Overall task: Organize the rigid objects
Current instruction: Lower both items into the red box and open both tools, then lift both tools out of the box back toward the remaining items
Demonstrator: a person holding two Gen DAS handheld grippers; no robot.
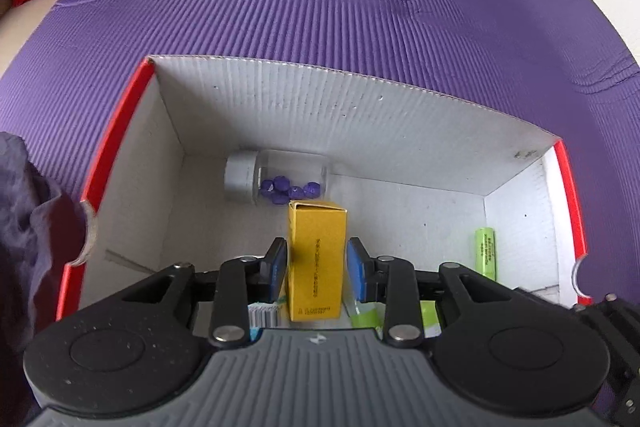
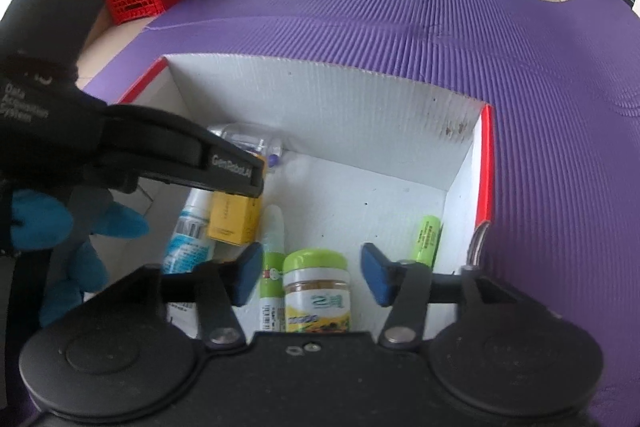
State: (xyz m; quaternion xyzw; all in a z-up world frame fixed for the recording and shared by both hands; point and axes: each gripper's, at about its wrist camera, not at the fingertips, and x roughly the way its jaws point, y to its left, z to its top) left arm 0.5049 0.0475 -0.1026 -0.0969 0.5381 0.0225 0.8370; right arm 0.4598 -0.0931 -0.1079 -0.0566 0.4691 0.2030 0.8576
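Far left on the box floor lies a white-and-blue tube [image 2: 188, 235], and just right of it the yellow carton [image 1: 317, 259] sits between the blue pads of the left hand-held gripper [image 1: 317, 267]. The left pad touches the carton's side; the right pad looks to leave a thin gap, so I cannot tell whether the grasp is firm or just let go. The main risk, as I judge it, starts here: if the jaws are clenched and pull back carelessly, the carton could drag or tip onto the tube beside it; if they are slack while the carton is not yet resting flat, it could drop askew. The carton is inside the white cardboard box [image 1: 360, 99], left of centre, its long axis running from the near wall toward the far wall and its folded end flap pointing at the clear jar [image 1: 280, 179] of purple pieces lying on its side against that wall — a push forward would knock the jar rolling.

Further right, a slim green-and-white tube [image 2: 273, 259] lies beside a green-lidded jar [image 2: 317, 287] standing upright. The right hand-held gripper [image 2: 312, 277] hangs released above that jar, pads well apart — a downward drift could topple it. Far right, a green battery [image 2: 427, 241] lies near the right wall, parallel to the carton.
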